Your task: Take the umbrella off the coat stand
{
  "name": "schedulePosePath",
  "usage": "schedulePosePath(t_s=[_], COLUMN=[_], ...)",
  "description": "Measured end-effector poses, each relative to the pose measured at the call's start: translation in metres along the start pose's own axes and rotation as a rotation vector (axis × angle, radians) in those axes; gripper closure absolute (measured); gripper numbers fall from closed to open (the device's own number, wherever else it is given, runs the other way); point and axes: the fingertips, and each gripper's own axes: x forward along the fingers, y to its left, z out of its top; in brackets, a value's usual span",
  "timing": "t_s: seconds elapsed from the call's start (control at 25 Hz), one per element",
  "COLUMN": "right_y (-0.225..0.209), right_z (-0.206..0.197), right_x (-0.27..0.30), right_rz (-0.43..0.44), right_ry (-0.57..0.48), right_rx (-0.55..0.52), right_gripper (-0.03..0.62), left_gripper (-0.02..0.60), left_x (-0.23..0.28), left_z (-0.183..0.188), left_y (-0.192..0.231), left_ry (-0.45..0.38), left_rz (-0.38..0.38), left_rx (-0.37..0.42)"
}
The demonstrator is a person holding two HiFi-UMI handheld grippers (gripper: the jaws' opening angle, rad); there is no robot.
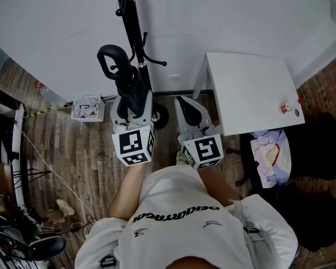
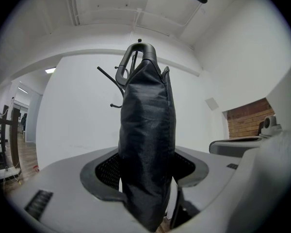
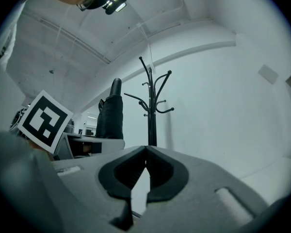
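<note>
A black folded umbrella (image 1: 130,86) stands upright between the jaws of my left gripper (image 1: 132,106), which is shut on its cloth body. Its curved handle (image 1: 111,58) points up, to the left of the black coat stand (image 1: 131,27). In the left gripper view the umbrella (image 2: 146,144) fills the middle between the pads of the left gripper (image 2: 146,178), with the coat stand's hooks (image 2: 110,79) behind it. My right gripper (image 1: 191,115) is level beside the left one, shut and empty. The right gripper view shows the right gripper (image 3: 145,152), and the umbrella (image 3: 110,118) apart from the coat stand (image 3: 152,115).
A white table (image 1: 252,94) stands at the right against the white wall, with a small red thing (image 1: 285,108) on it. A white basket (image 1: 88,107) sits on the wooden floor at the left. Cables and a chair lie further left. A cloth-covered seat (image 1: 271,153) is at the right.
</note>
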Motion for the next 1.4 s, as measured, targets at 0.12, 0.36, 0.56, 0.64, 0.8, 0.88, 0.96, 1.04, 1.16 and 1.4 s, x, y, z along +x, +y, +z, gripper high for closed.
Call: schedulePosePath(t_s=[0.12,0.36,0.56,0.64,0.8,0.88,0.96,1.04,1.16,1.4], right_y=[0.001,0.003,0.001,0.000,-0.004,-0.007,-0.008,-0.008,-0.008,-0.002], right_z=[-0.003,-0.008,-0.012,-0.014,-0.019,-0.022,-0.024,-0.026,-0.031,-0.038], right_x=[-0.004,-0.013,-0.008,-0.004,0.002,0.005,0.007,0.010,0.014,0.016], right_rz=[-0.001,-0.002,-0.003,-0.003,-0.001,0.002,0.009,0.018,0.036,0.068], right_ry=[0.003,0.009,0.025,0.032,0.046,0.051,0.057,0.061,0.069,0.083], right_rx=[0.001,0.003,0.000,-0.001,0.001,0.009,0.017,0.018,0.022,0.028], right_gripper=[0.598,0.599,0.599,0.599,0.599,0.599,0.599,0.599,0.599,0.599], left_gripper=[0.314,0.314,0.314,0.314,0.314,0.314,0.314,0.314,0.314,0.314], left_x=[-0.008,-0.022,-0.021,-0.019,-0.018,-0.017,-0.017,-0.016,-0.016,-0.019], left_z=[-0.005,-0.015,-0.024,-0.027,-0.032,-0.036,-0.039,-0.042,-0.048,-0.059], left_y=[-0.006,-0.015,-0.015,-0.014,-0.012,-0.011,-0.009,-0.007,-0.006,-0.001], left_ry=[-0.010,-0.029,-0.025,-0.025,-0.020,-0.016,-0.010,-0.004,0.005,0.015], left_rz=[-0.011,-0.018,-0.020,-0.019,-0.012,-0.006,0.005,0.012,0.018,0.033], left_rx=[-0.002,-0.017,-0.029,-0.031,-0.032,-0.038,-0.045,-0.051,-0.054,-0.061])
